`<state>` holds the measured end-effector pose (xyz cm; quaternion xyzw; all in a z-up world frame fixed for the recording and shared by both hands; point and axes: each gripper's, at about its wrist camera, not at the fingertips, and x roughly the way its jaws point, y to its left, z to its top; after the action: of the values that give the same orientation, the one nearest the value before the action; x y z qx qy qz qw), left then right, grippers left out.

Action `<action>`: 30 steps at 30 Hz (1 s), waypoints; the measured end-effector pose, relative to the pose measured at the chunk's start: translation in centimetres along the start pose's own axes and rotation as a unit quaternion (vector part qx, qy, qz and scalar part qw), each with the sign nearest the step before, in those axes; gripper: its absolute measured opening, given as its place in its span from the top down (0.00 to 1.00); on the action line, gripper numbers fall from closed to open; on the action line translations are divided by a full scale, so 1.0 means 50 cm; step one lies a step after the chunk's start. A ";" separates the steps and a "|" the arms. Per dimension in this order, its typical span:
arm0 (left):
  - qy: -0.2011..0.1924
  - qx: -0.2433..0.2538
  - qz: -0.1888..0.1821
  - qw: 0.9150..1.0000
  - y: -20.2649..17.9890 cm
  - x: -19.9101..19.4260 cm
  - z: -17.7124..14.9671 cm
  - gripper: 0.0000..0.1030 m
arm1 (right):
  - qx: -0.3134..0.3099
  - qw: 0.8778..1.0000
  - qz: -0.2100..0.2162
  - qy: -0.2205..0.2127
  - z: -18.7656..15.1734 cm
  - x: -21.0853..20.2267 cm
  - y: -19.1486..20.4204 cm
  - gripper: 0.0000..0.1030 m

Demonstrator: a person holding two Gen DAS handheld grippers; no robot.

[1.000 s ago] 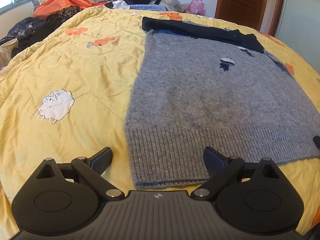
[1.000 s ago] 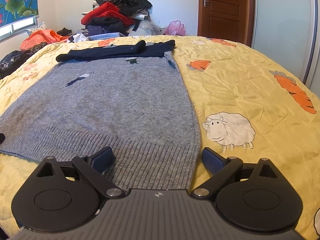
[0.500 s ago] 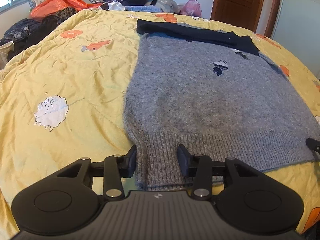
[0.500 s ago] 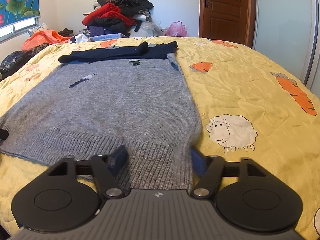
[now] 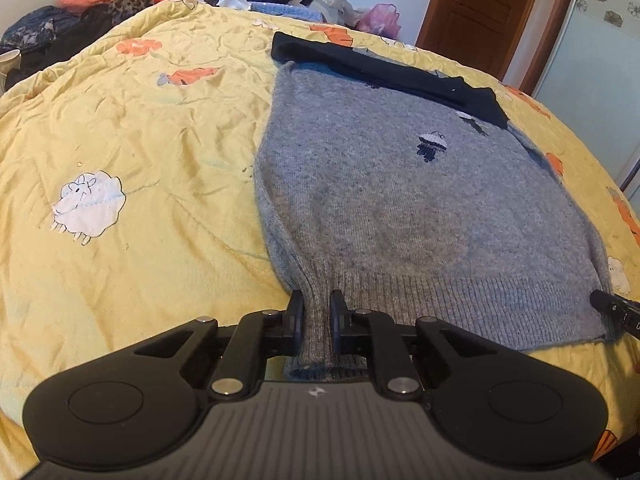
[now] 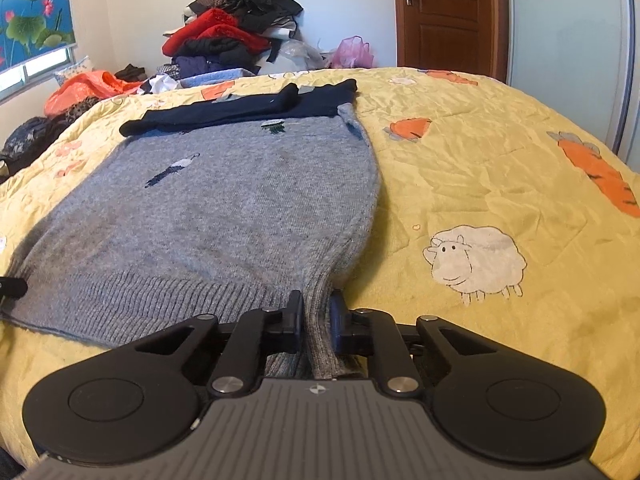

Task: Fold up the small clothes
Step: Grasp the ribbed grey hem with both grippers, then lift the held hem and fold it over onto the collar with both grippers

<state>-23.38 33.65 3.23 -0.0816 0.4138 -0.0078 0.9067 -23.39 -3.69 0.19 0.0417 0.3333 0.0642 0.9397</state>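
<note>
A grey knitted sweater (image 5: pixel 404 216) is laid flat on a yellow quilt (image 5: pixel 132 152), its ribbed hem nearest both cameras and its dark navy sleeves (image 5: pixel 384 72) folded across the far end at 12 o'clock. In the left wrist view, the left gripper (image 5: pixel 316 314) is seen at 6 o'clock, its jaws drawn narrow and clamped on the hem's left corner, where the rib is bunched into a raised pleat. In the right wrist view, the right gripper (image 6: pixel 316 314) is likewise pinched tight on the hem's right corner, the knit gathered into a ridge between the black fingers (image 6: pixel 295 316). Open quilt is spread wide at 9 o'clock of the sweater in the left view and at 3 o'clock in the right view; the quilt is wrinkled, quilted, and printed with white sheep (image 6: pixel 476 260) and orange carrots (image 6: pixel 600 172). The sweater's side edges are curved inward toward each grip. The knit looks soft and fuzzy, with a faintly darker patch at its centre and a small dark embroidered motif (image 5: pixel 431 146) toward the chest. Beyond the bed's far edge, a heap of clothes (image 6: pixel 236 32) is piled against the wall at 11 o'clock, and a brown wooden door (image 6: pixel 444 12) is seen at 1 o'clock.
</note>
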 end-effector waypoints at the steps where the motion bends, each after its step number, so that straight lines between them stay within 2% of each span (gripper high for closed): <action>1: -0.001 0.001 -0.001 1.000 0.000 0.000 0.000 0.89 | 0.000 1.000 0.001 0.000 0.001 -0.001 0.000 0.80; 10: -0.016 0.005 -0.014 1.000 0.000 -0.012 0.007 0.91 | -0.005 1.000 0.014 -0.022 0.023 -0.024 0.003 0.83; 17: -0.050 0.004 -0.031 0.998 -0.007 -0.042 0.046 0.92 | 0.001 0.998 0.041 -0.053 0.082 -0.039 0.001 0.83; 23: -0.075 -0.029 -0.078 0.994 0.005 -0.050 0.154 0.92 | 0.038 0.994 0.075 -0.067 0.195 -0.002 -0.030 0.84; 27: -0.089 -0.043 -0.101 0.990 0.022 -0.031 0.268 0.92 | 0.065 0.992 0.084 -0.063 0.293 0.075 -0.058 0.84; 30: -0.090 -0.048 -0.102 0.989 0.034 0.010 0.356 0.92 | 0.083 0.991 0.090 -0.050 0.368 0.154 -0.072 0.84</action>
<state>-9.75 37.80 14.08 -0.1674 0.3195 -0.0731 0.9298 -5.53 -6.77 9.21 0.1523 0.2852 0.1181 0.9389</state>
